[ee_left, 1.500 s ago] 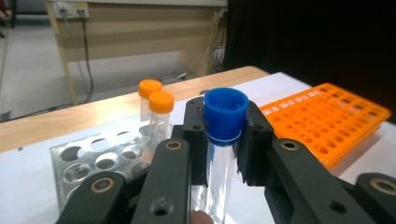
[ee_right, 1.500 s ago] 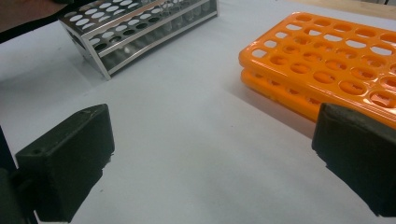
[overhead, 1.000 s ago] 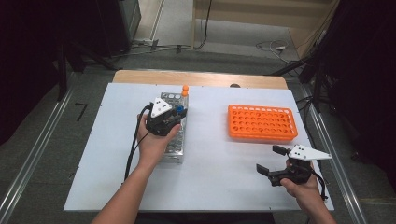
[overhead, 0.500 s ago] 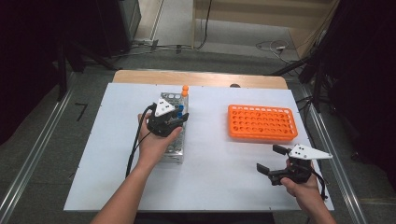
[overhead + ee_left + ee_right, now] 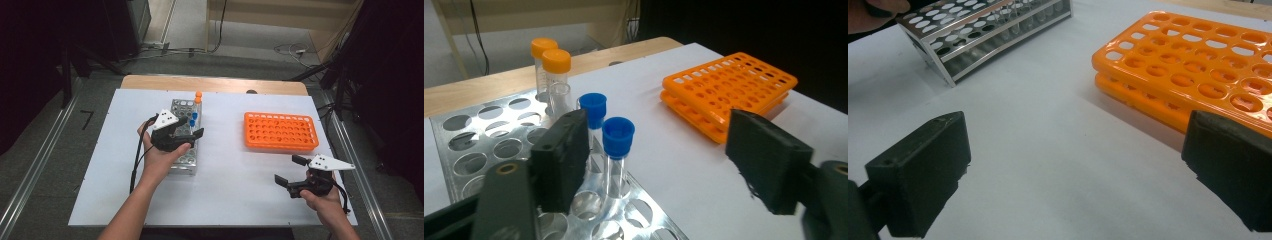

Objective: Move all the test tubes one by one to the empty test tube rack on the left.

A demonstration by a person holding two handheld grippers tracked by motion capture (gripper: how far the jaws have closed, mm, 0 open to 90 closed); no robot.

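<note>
Metal tube rack (image 5: 183, 160) stands left of centre on the white surface (image 5: 230, 185); orange tube rack (image 5: 280, 131) lies well apart to its right, no tubes seen in its holes.

Count: four capped tubes, all in the metal rack. Two blue-capped tubes (image 5: 618, 136) stand side by side; two orange-capped tubes (image 5: 556, 62) stand just behind them toward the far end. Two racks. Two grippers.

Left hand-held gripper (image 5: 659, 155) hovers over the metal rack, jaws spread wide, nothing between them; the nearer blue-capped tube stands just beside its left jaw, untouched. Right hand-held gripper (image 5: 291, 171) sits low near the front right of the surface, jaws spread, empty, short of the orange rack.

Handling, by judgement: tubes look like clear, thin-walled plastic, light and stiff, smooth enough to slip. Best hold is just under the cap or on the cap itself, lifting straight up so the tube clears its hole. Neighbouring tube is close; a wide jaw could knock it. The metal rack looks rigid and heavier, likely to stay put.
</note>
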